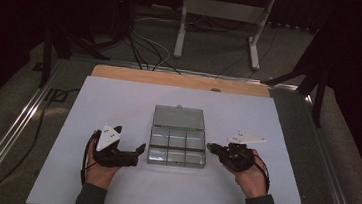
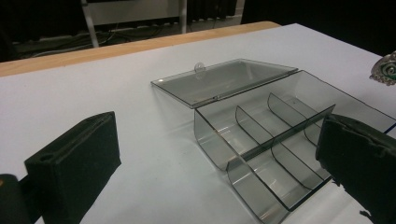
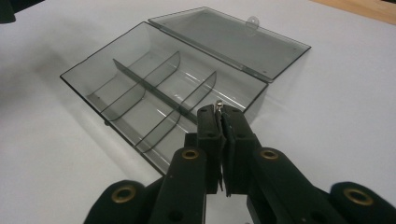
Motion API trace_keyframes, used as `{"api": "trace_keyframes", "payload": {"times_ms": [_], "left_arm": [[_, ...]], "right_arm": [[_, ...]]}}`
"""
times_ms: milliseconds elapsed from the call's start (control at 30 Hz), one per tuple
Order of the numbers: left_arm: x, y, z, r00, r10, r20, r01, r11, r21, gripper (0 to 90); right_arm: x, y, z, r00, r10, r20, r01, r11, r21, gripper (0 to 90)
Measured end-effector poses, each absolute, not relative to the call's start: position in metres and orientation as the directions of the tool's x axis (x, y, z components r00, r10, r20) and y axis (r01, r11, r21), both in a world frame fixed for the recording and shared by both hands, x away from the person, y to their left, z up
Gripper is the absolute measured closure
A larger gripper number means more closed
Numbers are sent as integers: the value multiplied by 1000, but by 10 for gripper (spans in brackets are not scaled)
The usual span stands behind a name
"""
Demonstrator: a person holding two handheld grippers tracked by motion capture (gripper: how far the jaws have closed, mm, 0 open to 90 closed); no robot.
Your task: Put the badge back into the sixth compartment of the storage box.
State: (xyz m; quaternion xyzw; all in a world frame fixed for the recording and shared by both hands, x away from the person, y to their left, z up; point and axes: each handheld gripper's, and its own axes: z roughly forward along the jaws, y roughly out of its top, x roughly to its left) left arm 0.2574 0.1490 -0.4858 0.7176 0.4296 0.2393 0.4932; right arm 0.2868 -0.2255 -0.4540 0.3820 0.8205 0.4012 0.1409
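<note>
Nearest the front edge of the bench, the person's two hands rest on the white sheet (image 1: 110,190), one tool in each. The left tool (image 1: 131,150) sits toward the left of the front half, its jaws spread wide with nothing between them; in the left gripper view the two black pads stand far apart, the box seen between and beyond them. The right tool (image 1: 211,147) lies on the other side, just beside the box's right end wall. Its jaws are closed together, and in the right gripper view a tiny shiny metal piece (image 3: 218,103), too small to name, is pinched at their very tips, just outside the box's near corner.

Between the two tools, at the middle of the bench, stands a smoky clear plastic compartment box (image 1: 177,147) with six cells in two rows of three. No contents can be made out in them. Its hinged lid (image 1: 179,117) lies folded open, flat on the sheet behind the box, toward the far edge. Beyond the sheet a strip of bare wooden bench top (image 1: 171,78) runs along the far edge.
</note>
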Motion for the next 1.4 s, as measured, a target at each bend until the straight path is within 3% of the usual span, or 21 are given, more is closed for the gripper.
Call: {"api": "trace_keyframes", "payload": {"times_ms": [1400], "left_arm": [[257,148,-487,518,851,-81,384,-148,911,13]], "right_arm": [[283,-206,-458,-703,704,106,506,390,769,877]]}}
